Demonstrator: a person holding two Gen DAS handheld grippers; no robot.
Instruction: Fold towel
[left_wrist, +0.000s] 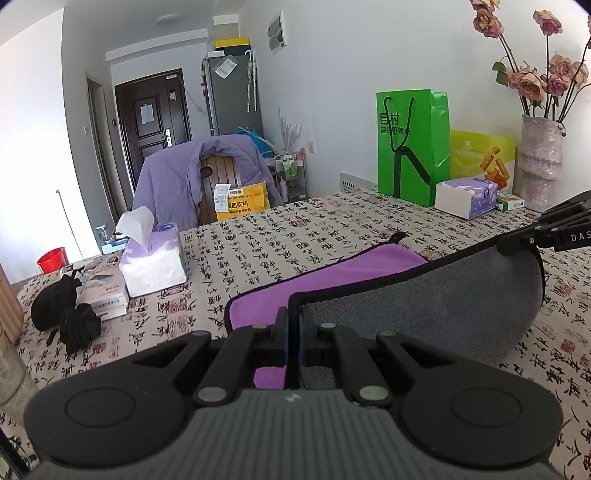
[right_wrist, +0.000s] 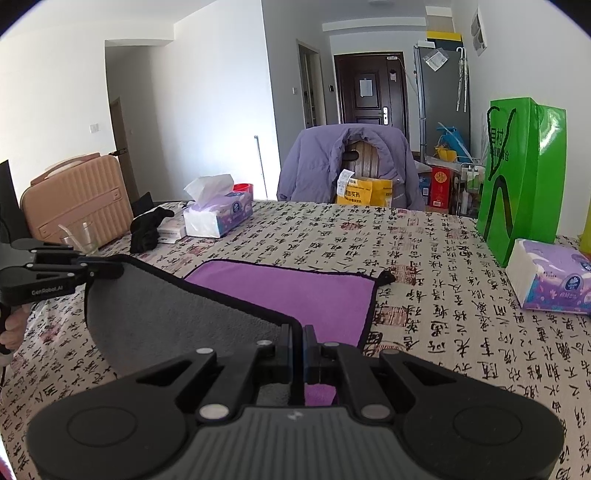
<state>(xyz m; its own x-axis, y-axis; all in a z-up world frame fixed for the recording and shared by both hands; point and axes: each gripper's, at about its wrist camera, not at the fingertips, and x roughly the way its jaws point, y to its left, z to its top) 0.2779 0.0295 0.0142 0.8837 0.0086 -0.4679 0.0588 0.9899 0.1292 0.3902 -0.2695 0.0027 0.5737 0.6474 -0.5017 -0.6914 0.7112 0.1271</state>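
**A:** Which step is this, would you say?

**B:** The first fold, mid-lift, I'd judge. The purple-and-grey towel (right_wrist: 295, 291) lies on the calligraphy-print tablecloth (right_wrist: 424, 258), far half flat with purple side up, near edge raised so the grey underside shows.

**A:** And the tongs?

**B:** Both pinched tight on near corners. The left gripper (left_wrist: 293, 325) has its jaws closed with the black-trimmed edge caught between them; the right gripper (right_wrist: 298, 343) is likewise clamped on its corner. The hem runs taut between the two (each gripper shows at the edge of the other's view).

**A:** What does the next move call for?

**B:** Probably carrying both corners forward together, keeping the hem level and stretched, then lowering them onto the far edge near the small black hanging loop (right_wrist: 386, 276). Unequal travel would likely skew the fold.

**A:** Anything in the way?

**B:** The tissue pack (right_wrist: 550, 280) and green paper bag (right_wrist: 521, 173) sit apart from the towel, so I'd expect no trouble.
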